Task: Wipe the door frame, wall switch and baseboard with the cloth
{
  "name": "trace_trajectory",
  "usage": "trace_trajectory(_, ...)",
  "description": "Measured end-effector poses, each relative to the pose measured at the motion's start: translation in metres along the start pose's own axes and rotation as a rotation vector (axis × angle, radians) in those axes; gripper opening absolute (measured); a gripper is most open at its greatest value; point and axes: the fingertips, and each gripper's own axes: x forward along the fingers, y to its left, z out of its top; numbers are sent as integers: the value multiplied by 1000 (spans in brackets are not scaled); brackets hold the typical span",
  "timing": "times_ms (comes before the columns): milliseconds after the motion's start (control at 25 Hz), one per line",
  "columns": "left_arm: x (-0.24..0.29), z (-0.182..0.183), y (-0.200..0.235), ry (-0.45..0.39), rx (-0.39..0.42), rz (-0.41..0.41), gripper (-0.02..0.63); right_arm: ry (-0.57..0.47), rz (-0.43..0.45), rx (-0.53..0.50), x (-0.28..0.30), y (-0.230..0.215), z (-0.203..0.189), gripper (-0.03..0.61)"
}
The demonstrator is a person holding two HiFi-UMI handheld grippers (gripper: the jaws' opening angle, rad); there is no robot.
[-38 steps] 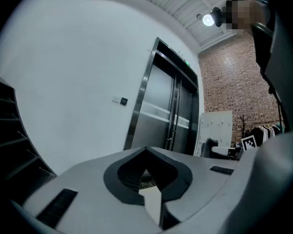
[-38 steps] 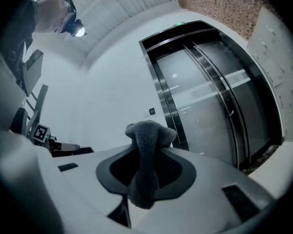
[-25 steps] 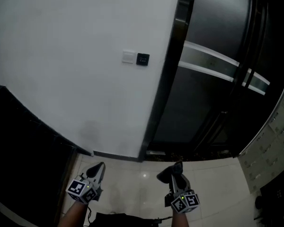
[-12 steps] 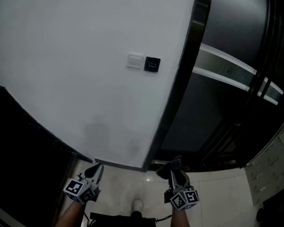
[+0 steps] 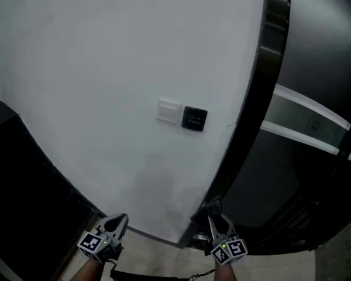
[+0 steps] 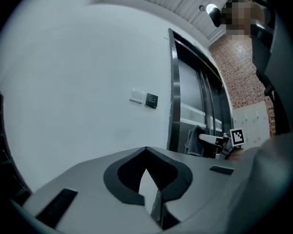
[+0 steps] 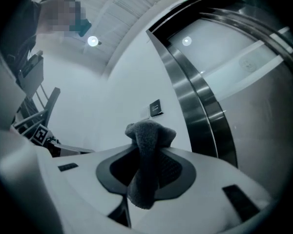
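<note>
On the white wall a white switch (image 5: 168, 111) sits beside a small black panel (image 5: 194, 119). To their right runs the dark metal door frame (image 5: 263, 81). A dark baseboard (image 5: 152, 235) lines the wall's foot. My right gripper (image 5: 214, 205) is low, just before the frame's foot, shut on a grey cloth (image 7: 145, 155) that sticks out past its jaws. My left gripper (image 5: 121, 218) hangs near the baseboard, shut, holding nothing. The left gripper view shows the switch (image 6: 136, 95), the frame (image 6: 173, 96) and the right gripper (image 6: 216, 140). In the right gripper view the black panel (image 7: 156, 107) lies straight ahead.
A tall dark cabinet (image 5: 23, 180) stands against the wall at the left. Right of the frame is a dark glass door with a pale band (image 5: 307, 119). Pale floor tiles (image 5: 155, 256) show between the grippers. A brick wall (image 6: 239, 77) is further right.
The wall has come closer: the switch and panel look larger and sit lower and further right in the head view. Both grippers sit lower in that view, states unchanged.
</note>
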Motion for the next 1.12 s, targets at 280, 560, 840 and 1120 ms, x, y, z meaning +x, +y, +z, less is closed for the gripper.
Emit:
trace_trajectory(280,47,5,20,9,62,-7,2,58,188,-392,131,0,80,83)
trace_trajectory(560,84,18,40,15,76,-131,2,151,39,-908,222,16,136,84)
trace_trajectory(840,95,23,51,8,66,-251,2,309,-124,-1459,274,20,158,84)
trace_trajectory(1120,90,17,68,29,18,-275,2,471,-238,-1526,300,-2,162,84)
